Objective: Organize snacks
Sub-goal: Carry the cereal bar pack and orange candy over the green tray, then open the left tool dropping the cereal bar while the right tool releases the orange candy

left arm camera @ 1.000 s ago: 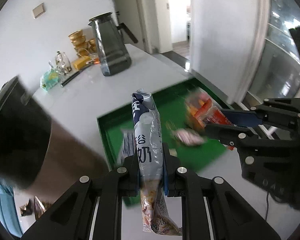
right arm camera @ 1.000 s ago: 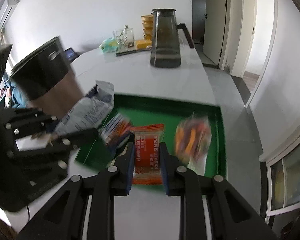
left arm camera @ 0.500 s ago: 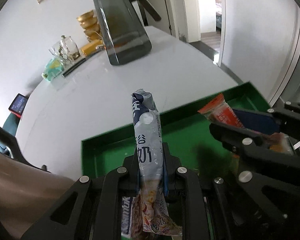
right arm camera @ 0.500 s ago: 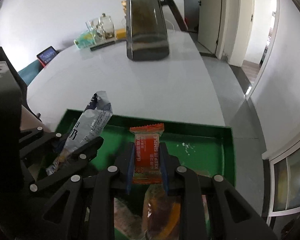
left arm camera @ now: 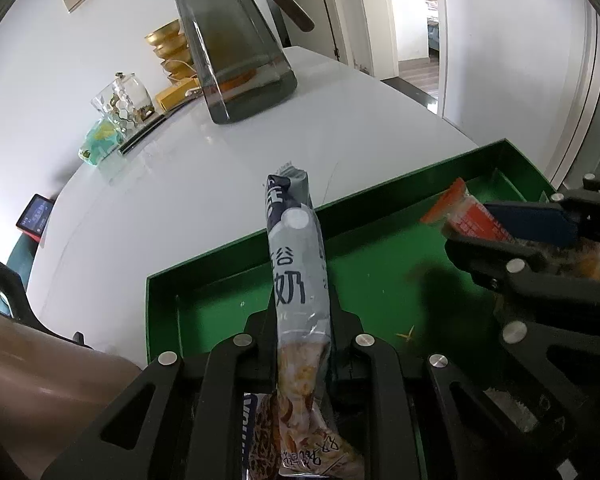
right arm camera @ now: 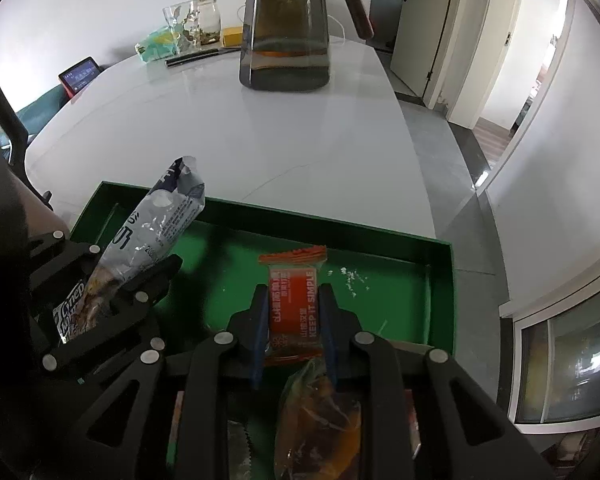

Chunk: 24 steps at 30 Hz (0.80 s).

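My left gripper (left arm camera: 300, 320) is shut on a long grey-and-navy snack packet (left arm camera: 298, 264), which stands up between the pads over the left part of the green tray (left arm camera: 380, 196). My right gripper (right arm camera: 294, 312) is shut on a small orange snack bar (right arm camera: 294, 300), held above the tray (right arm camera: 440, 280) near its middle. In the right wrist view the grey packet (right arm camera: 156, 224) and left gripper (right arm camera: 140, 280) are at the left. In the left wrist view the orange bar (left arm camera: 468, 216) and right gripper (left arm camera: 500, 240) are at the right. Other wrapped snacks lie in the tray under both grippers.
A dark glass pitcher (left arm camera: 232, 52) stands on the white table (left arm camera: 180, 184) beyond the tray, with glass jars (left arm camera: 124, 96), gold bowls (left arm camera: 170, 48) and a teal packet (left arm camera: 100, 140) behind it. A small screen (right arm camera: 79, 74) stands at the table's far left. The table's right edge drops to floor.
Both grippers moved forward and down with their snacks, from in front of the tray to over its inside. In the last half second they barely moved.
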{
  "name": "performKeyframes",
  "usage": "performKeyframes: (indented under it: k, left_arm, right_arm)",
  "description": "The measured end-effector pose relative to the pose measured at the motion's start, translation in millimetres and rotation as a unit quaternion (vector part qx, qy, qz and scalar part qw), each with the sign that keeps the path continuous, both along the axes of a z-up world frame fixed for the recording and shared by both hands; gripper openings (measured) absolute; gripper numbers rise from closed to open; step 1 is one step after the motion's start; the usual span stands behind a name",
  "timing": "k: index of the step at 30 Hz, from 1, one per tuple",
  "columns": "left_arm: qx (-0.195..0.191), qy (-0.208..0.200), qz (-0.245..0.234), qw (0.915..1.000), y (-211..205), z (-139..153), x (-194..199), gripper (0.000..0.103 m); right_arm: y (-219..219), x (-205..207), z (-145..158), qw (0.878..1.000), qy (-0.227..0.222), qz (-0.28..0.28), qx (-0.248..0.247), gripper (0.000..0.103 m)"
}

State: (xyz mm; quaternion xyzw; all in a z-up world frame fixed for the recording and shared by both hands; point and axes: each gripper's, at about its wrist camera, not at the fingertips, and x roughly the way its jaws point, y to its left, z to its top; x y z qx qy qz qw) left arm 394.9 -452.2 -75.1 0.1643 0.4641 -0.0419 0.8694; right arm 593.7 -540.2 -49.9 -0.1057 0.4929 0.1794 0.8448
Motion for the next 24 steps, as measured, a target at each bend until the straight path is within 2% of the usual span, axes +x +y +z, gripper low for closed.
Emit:
performKeyframes:
  k: [4,6,9,11,13,14,24]
  left_arm:
    - [-0.008,0.004,-0.001,1.0000,1.2,1.5,0.7,0.015]
    - [-0.010,0.003,-0.001,0.9999,1.7,2.1,-0.1,0.018]
    - [-0.010,-0.002,-0.003,0.9999,2.1,5.9,-3.2,0.029]
    - [-0.009,-0.011,-0.006,0.9999,1.1,10.5,-6.0,0.032]
    - [-0.009,-0.020,-0.005,0.9998,0.6,15.6,-8.4,0.036]
    - [-0.012,-0.021,-0.004,0.9997,1.1,18.0,-8.9,0.038]
    - [-0.029,-0.049,-0.002,0.9984,5.1,55.4,-22.1,0.040]
  right_arm:
    - [0.3,-0.6,0.0,1.000,0.004,-0.001,0.004,0.003]
    - [1.1,-1.5,-0.2,1.000,0.006,-0.001,0.007,0.023]
    - [1.3,-1.5,-0.5,1.000,0.010,-0.005,0.010,0.027]
    - [-0.4,-2.4,1.8,1.000,0.008,-0.010,0.015,0.029]
    - [-2.2,-4.3,5.6,1.000,0.005,-0.013,0.022,0.042]
    - [-3.2,-5.6,8.5,1.000,0.003,-0.014,0.026,0.044]
    - [-10.7,-29.1,47.7,0.998,-0.035,-0.029,0.046,0.046]
